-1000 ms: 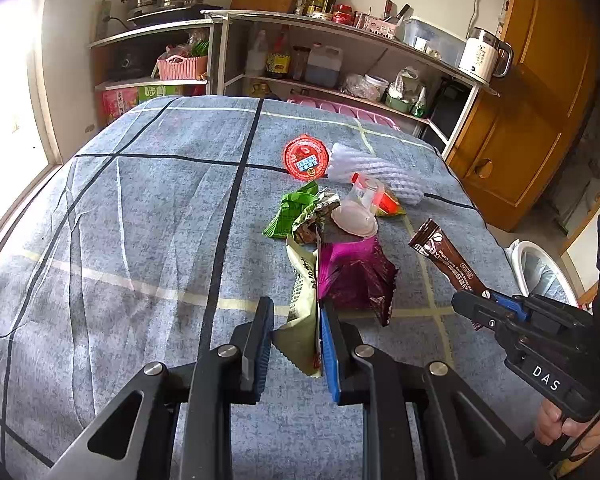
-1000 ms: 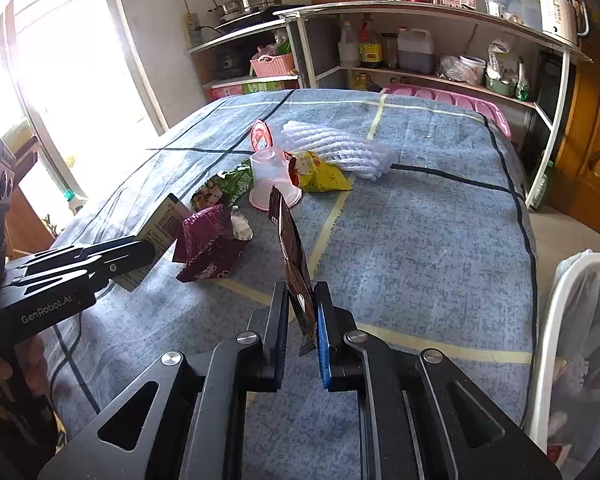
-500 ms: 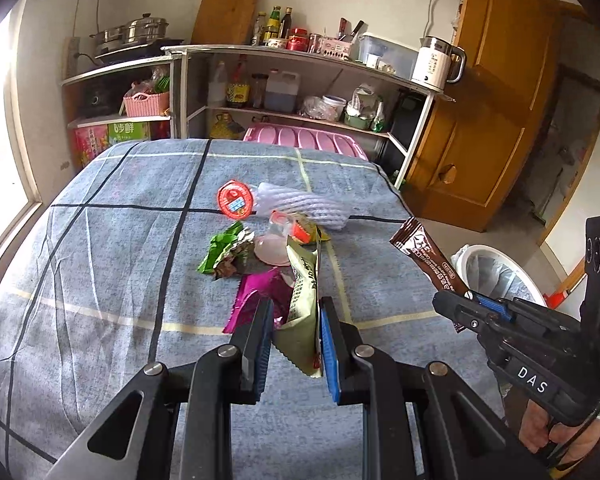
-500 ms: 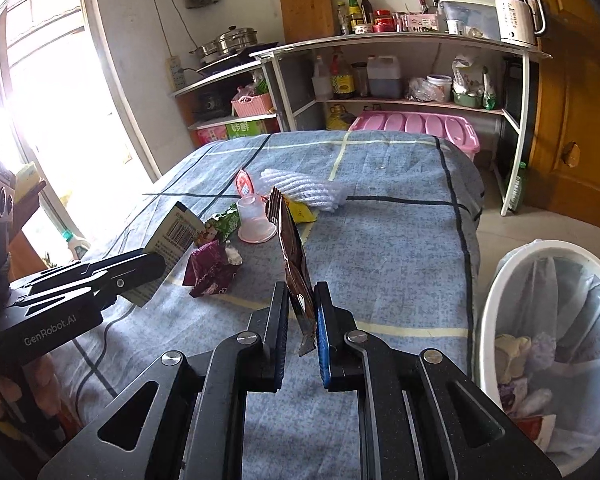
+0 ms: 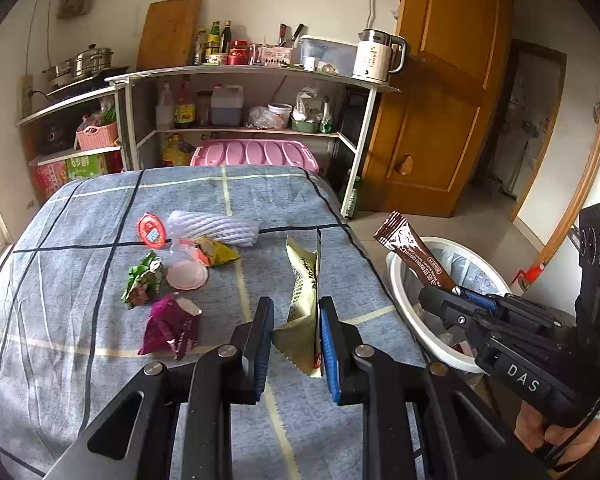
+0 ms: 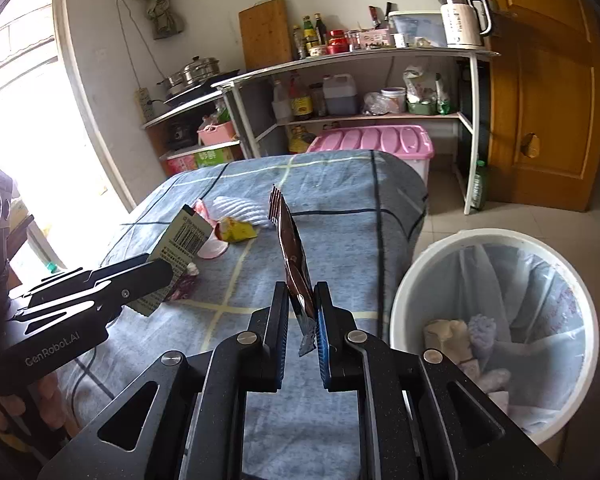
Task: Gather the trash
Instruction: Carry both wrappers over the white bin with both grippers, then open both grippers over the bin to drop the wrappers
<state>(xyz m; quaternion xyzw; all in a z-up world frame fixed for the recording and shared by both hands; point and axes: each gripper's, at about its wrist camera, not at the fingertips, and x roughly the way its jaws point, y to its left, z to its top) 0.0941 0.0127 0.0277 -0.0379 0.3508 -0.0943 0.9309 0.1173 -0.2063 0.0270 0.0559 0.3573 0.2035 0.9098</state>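
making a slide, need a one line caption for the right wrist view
Right gripper holds a brown wrapper beside the lined white bin.

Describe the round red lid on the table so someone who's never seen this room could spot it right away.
Start at the table with the blue checked cloth and find the litter in its middle. At the far left edge of that heap, beside the white foam net sleeve, lies the red lid. It is the only flat, round piece, bright red with a small blue-and-white label.
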